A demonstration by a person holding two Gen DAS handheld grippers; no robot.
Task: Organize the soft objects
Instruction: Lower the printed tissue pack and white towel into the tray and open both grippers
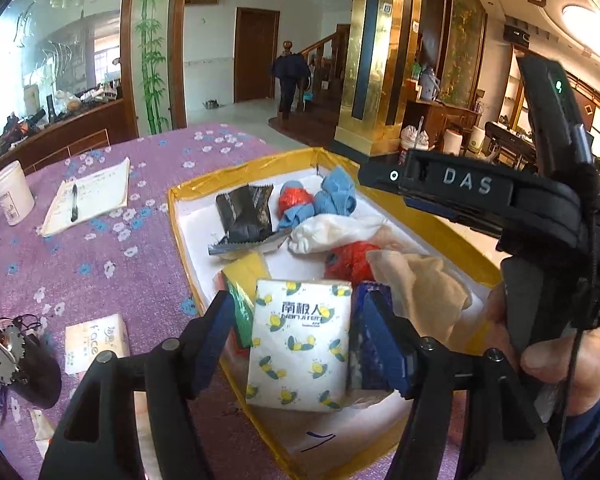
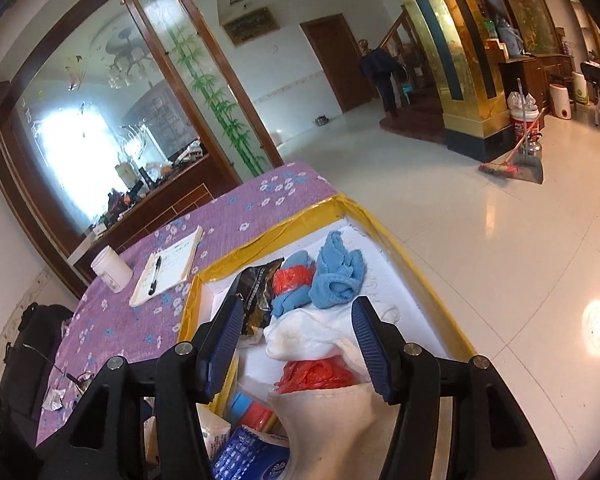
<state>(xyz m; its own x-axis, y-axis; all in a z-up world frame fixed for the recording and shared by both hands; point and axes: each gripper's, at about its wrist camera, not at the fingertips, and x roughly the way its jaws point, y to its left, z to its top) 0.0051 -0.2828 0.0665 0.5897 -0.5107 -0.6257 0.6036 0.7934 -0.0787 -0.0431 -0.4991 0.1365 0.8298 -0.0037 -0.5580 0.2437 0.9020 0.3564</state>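
Observation:
A yellow-rimmed white box [image 1: 188, 196] on the purple table holds soft things: blue cloths [image 1: 336, 198], a white cloth [image 1: 332, 234], red plastic bags [image 1: 352, 260], a beige cloth [image 1: 420, 284], a black packet [image 1: 246, 216]. My left gripper [image 1: 300, 340] is open, its fingers either side of a white bee-print tissue pack [image 1: 300, 344] standing in the box's near end, not clamped. My right gripper [image 2: 300, 348] is open and empty above the white cloth [image 2: 304, 338], red bag [image 2: 316, 374] and beige cloth [image 2: 332, 420]. It also shows in the left wrist view [image 1: 452, 184].
A notebook with a pen [image 1: 88, 196] and a white jar [image 1: 12, 192] lie at the far left of the table. A small tissue pack [image 1: 96, 342] and a dark pouch [image 1: 28, 364] lie left of the box. The table's right edge drops to the tiled floor [image 2: 480, 260].

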